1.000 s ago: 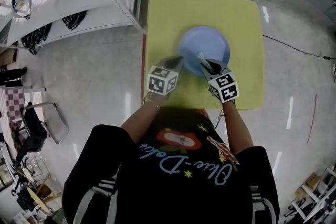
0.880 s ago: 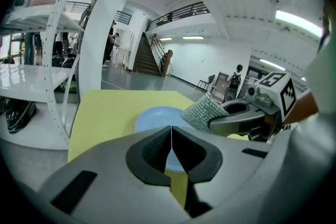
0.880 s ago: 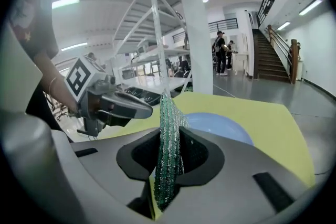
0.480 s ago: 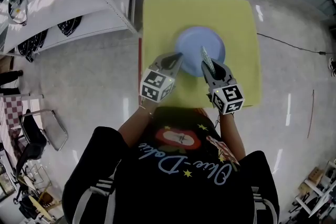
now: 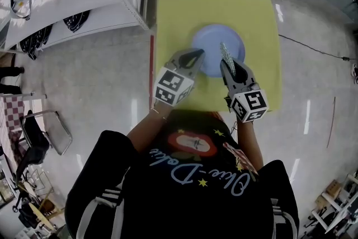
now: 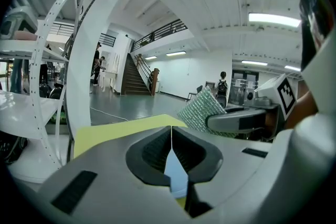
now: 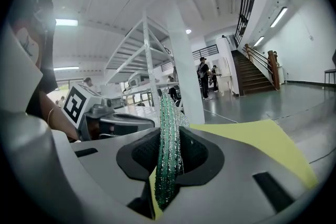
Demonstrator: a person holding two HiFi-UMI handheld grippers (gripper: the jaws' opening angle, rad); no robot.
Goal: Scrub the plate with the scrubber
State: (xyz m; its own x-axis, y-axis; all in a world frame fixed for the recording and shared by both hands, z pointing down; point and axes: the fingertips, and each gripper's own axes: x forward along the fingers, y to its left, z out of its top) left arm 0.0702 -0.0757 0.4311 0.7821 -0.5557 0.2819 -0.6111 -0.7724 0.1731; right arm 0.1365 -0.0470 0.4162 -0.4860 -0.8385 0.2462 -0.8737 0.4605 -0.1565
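**Head view:** the blue plate lies near the middle of the yellow table. The left gripper reaches over the plate's rim at about 8 o'clock. The right gripper comes in at about 5 o'clock, with the green scrubber sticking out of it toward 12 o'clock. Both appear to hang above the plate rather than rest on it, though height is hard to judge from overhead.

**Left gripper view:** its jaws are pressed together with nothing between them. A sliver of blue plate shows below, through the gap behind the tips. The scrubber stands at 2 o'clock, in the air.

**Right gripper view:** its jaws are clamped on the scrubber, which stands on edge between them, with the table beyond.

With the scrubber off the plate, no stroke looks to be in hand. The next move likely calls for lowering the scrubber onto the plate's face and rubbing. Meanwhile the closed left gripper could press the rim at 8 o'clock so the plate does not slide.
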